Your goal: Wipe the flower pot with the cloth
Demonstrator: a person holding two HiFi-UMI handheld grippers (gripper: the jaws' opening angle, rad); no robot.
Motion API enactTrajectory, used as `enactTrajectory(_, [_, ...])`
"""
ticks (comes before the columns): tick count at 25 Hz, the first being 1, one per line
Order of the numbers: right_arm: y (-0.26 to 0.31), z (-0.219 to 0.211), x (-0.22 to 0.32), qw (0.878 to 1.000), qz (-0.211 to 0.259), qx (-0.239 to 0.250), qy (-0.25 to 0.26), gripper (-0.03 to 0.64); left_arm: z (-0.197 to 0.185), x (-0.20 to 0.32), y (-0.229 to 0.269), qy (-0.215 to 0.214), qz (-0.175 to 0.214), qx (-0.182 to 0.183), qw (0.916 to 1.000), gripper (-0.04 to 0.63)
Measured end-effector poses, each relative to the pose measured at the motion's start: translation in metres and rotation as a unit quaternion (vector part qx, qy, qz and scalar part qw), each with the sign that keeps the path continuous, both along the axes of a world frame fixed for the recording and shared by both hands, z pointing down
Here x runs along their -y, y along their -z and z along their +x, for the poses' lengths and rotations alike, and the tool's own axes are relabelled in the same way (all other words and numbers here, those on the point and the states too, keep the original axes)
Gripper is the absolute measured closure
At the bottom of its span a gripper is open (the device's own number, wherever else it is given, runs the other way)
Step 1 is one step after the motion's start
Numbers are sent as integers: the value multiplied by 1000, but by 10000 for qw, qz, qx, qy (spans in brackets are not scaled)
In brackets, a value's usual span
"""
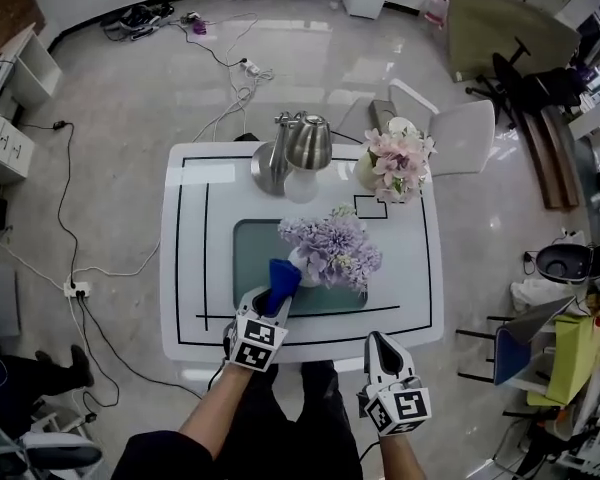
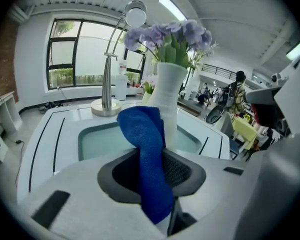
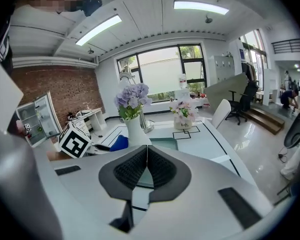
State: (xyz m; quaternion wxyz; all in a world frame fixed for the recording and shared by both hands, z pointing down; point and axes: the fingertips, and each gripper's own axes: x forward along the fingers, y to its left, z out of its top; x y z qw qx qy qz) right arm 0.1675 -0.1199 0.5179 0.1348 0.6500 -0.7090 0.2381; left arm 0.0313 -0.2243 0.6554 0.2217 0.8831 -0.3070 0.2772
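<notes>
Blue cloth (image 2: 147, 154); pink-flower pot (image 3: 183, 123) lettering illegible

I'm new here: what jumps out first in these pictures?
The blue cloth, pinched in the left gripper, is held up to the white pot of purple flowers in the middle of the table. Behind it stand a silver lamp and pink flowers; the right gripper hangs shut and empty at the near edge.

Pretty bright overall: long white ceiling strip lights (image 3: 200, 6) plus big black-framed windows (image 2: 72, 54). The glossy grey floor (image 1: 140, 108) glares, and both gripper views bend hard and darken at the edges.
</notes>
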Motion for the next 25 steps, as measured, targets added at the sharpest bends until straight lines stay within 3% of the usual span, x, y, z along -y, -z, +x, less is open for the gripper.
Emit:
enactTrajectory(3, [-3, 15, 0, 9997, -2, 100, 229, 607, -5, -12, -9, 113, 28, 244, 9996, 477])
enactTrajectory(6, [-4, 35, -2, 9987, 6, 199, 478, 607, 1, -38, 13, -5, 403, -81, 9992, 477])
enactTrajectory(8, [-9, 49, -3, 9975, -21, 232, 661, 607, 18, -59, 35, -270, 652, -286, 9971, 477])
enactTrajectory(11, [-19, 73, -5, 9962, -97, 355, 796, 607, 58, -76, 56, -566, 921, -284, 9937, 477])
enactTrajectory(14, [-21, 87, -8, 9943, -78, 486, 943, 607, 90, -64, 61, -466, 1050, -106, 9933, 477])
enactTrajectory(19, [-22, 109, -18, 9923, -72, 523, 1117, 607, 109, -33, 52, 94, 879, -24, 9961, 477])
enactTrajectory(22, [-24, 126, -23, 9927, -81, 545, 1075, 607, 107, -27, 35, 468, 537, -11, 9975, 477])
enactTrajectory(25, [-31, 138, -28, 9926, -144, 556, 1072, 607, 109, -36, 13, 525, 168, 114, 9984, 477])
